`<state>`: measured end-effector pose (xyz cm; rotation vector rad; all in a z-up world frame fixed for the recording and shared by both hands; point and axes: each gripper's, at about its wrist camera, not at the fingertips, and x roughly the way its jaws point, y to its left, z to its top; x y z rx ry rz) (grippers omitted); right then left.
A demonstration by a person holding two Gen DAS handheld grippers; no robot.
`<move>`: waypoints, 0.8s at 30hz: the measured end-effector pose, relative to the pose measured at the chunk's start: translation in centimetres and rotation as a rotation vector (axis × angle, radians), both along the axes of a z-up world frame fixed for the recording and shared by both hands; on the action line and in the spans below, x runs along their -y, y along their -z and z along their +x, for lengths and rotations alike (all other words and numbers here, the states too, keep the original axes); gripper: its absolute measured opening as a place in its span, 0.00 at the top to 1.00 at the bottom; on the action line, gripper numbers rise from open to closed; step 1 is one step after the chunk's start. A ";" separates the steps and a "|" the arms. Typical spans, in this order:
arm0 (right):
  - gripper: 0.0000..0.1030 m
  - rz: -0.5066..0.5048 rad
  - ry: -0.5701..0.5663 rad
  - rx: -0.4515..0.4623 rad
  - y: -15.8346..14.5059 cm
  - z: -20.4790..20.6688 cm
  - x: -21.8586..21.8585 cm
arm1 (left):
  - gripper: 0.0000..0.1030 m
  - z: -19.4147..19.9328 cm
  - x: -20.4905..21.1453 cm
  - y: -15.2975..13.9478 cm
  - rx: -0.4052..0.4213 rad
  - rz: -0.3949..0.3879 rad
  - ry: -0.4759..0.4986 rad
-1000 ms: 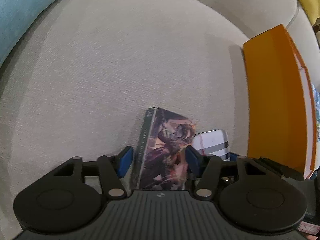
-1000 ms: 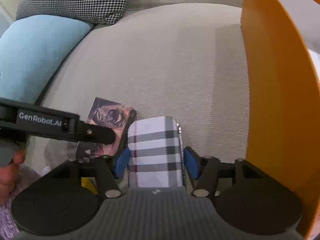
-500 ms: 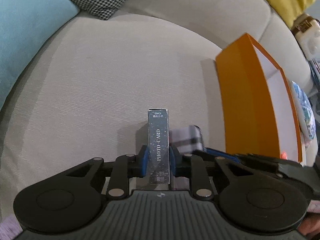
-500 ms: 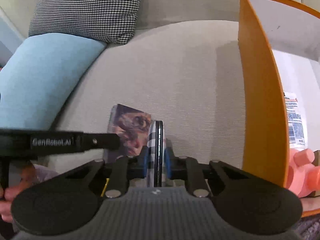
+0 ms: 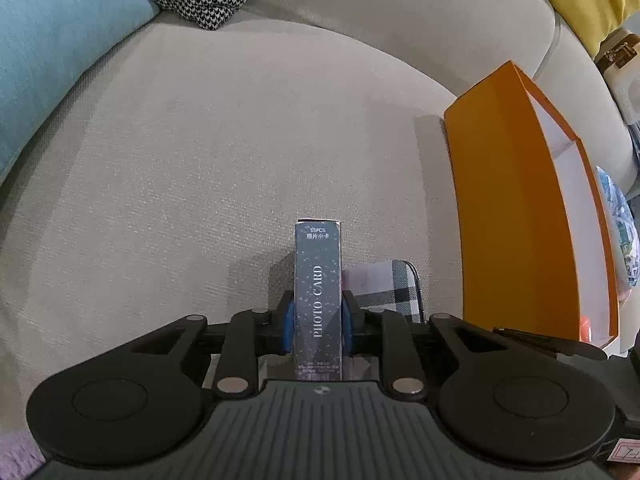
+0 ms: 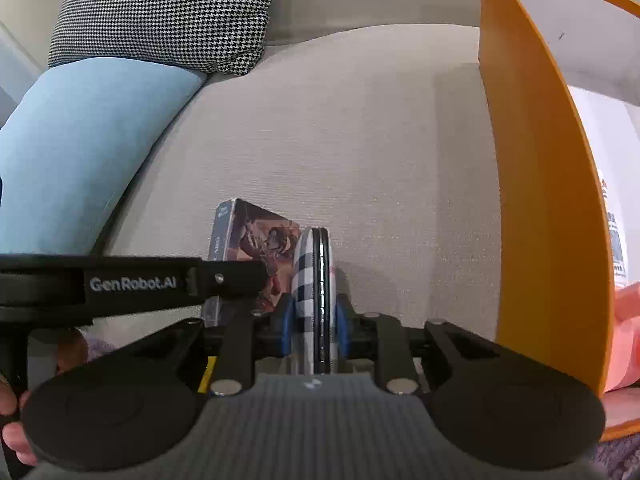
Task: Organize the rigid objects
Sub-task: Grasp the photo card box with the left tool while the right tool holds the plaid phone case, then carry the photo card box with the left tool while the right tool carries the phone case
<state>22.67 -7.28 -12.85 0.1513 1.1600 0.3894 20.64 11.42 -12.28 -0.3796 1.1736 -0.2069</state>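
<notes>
while angled down, both tongs (image 5: 318, 326) clamped

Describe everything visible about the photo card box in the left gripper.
The photo card box is a slim cardboard carton, dark blue-grey and speckled, with "PHOTO CARD" printed in white along its narrow side and illustrated artwork on its broad face. It stands on end, its narrow edge towards the left wrist camera, clamped between the blue pads of the left gripper, beside a plaid case above the beige sofa cushion.

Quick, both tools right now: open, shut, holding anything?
Left tool: shut on the photo card box, held on edge.
Right tool: shut on the plaid phone, also on edge.
</notes>
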 end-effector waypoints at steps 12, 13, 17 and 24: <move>0.81 0.038 -0.017 0.123 -5.0 -2.1 2.7 | 0.76 -3.3 -0.4 -5.0 0.105 -0.076 -0.036; 0.81 0.042 -0.012 0.132 -5.6 -2.3 3.2 | 0.76 -3.6 -0.2 -5.6 0.115 -0.075 -0.032; 0.81 0.083 0.019 0.161 -7.8 -2.9 5.5 | 0.76 -3.7 1.5 -7.9 0.157 -0.099 -0.008; 0.81 0.109 0.047 0.202 -11.5 -3.4 9.8 | 0.76 -2.5 5.3 -11.0 0.202 -0.166 0.075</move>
